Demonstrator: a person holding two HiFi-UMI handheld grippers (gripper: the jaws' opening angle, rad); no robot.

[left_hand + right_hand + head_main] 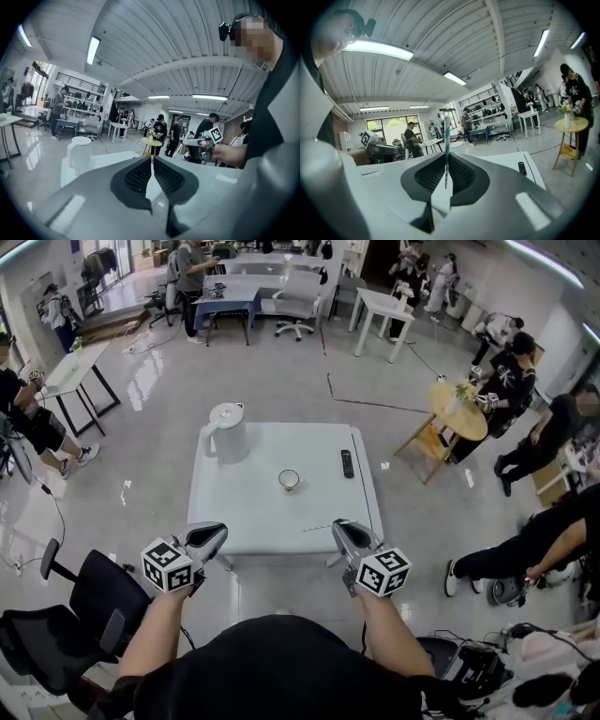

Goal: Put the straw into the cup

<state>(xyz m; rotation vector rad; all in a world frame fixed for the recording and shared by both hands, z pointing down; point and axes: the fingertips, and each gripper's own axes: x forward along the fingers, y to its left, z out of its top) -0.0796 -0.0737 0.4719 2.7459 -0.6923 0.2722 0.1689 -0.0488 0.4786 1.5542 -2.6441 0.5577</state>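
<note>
A teal-and-white striped straw (446,140) stands upright, pinched in the jaws of the right gripper (343,527), which hovers at the near edge of the white bench (244,512), well apart from the small cup (289,480) at its middle. The left gripper (214,532) shows jaws pressed together on nothing. A white kettle (226,432) and a remote (347,463) flank the cup. The step likely calls for keeping the straw vertical and lowering it squarely over the cup's mouth
</note>
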